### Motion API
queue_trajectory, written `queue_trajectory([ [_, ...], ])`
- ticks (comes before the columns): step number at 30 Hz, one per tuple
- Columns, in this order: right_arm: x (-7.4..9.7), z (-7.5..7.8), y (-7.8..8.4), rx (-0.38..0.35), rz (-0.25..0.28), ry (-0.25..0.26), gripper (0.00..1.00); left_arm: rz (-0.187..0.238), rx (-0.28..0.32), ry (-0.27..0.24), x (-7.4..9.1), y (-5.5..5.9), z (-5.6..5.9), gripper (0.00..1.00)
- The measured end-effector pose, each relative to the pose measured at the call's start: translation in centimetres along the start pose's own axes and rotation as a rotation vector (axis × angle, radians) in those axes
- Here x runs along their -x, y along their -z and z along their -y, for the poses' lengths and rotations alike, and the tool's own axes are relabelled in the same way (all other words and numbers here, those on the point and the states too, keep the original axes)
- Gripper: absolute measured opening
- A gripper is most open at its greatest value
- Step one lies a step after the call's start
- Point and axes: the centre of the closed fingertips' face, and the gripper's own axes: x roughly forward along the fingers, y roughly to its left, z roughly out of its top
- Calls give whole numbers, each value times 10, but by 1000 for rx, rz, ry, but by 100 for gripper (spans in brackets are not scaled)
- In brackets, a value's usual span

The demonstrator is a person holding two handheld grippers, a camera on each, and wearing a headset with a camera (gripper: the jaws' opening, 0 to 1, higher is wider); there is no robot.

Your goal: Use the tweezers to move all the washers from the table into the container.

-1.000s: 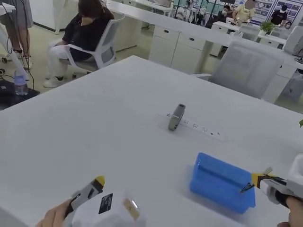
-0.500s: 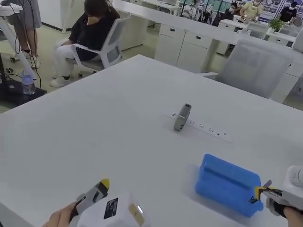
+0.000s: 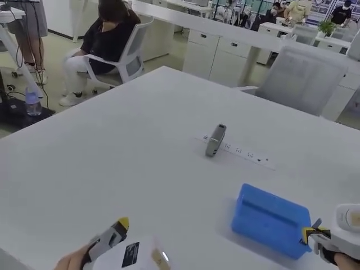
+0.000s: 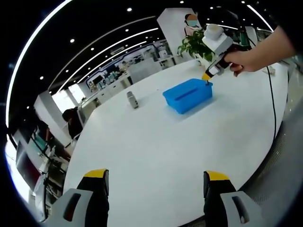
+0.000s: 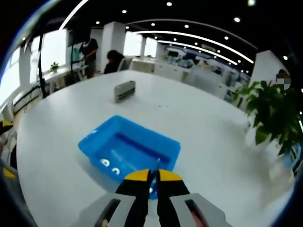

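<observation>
**As tweezers (image 5: 157, 166) hang over blue container (image 5: 135, 149), washers (image 5: 105, 163) lie inside**

Clamped on the tweezers, the right gripper (image 5: 152, 177) poises them above the near wall, apparently for a drop; whether the tips carry a washer cannot be told. The left gripper (image 4: 156, 174), jaws spread and empty, hovers at the white table (image 3: 140, 146) edge, out of the way.

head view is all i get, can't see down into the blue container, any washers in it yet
Observer: Yes. The right gripper view looks into the blue container and shows two pale washers on its floor.
Operator: is that side gripping anything
Observer: The right hand-held gripper is shut on the tweezers, tip above the container.
Operator: and the other side
Observer: The left hand-held gripper is open, with nothing between its jaws.
</observation>
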Motion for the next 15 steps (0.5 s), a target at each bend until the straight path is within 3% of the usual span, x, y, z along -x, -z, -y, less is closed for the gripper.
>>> queue_trajectory([
  [6,1,-1,-2,43,3,5,1,20,7,20,2,-4,3,84],
  [9,5,0,-2,19,-2,4,1,46,19,37,4,-9,4,84],
  [12,14,-1,-13,8,53,4,2,96,4,29,10,-20,2,81],
  [15,25,-4,-25,7,105,-22,1,128,30,83,13,-29,6,79],
])
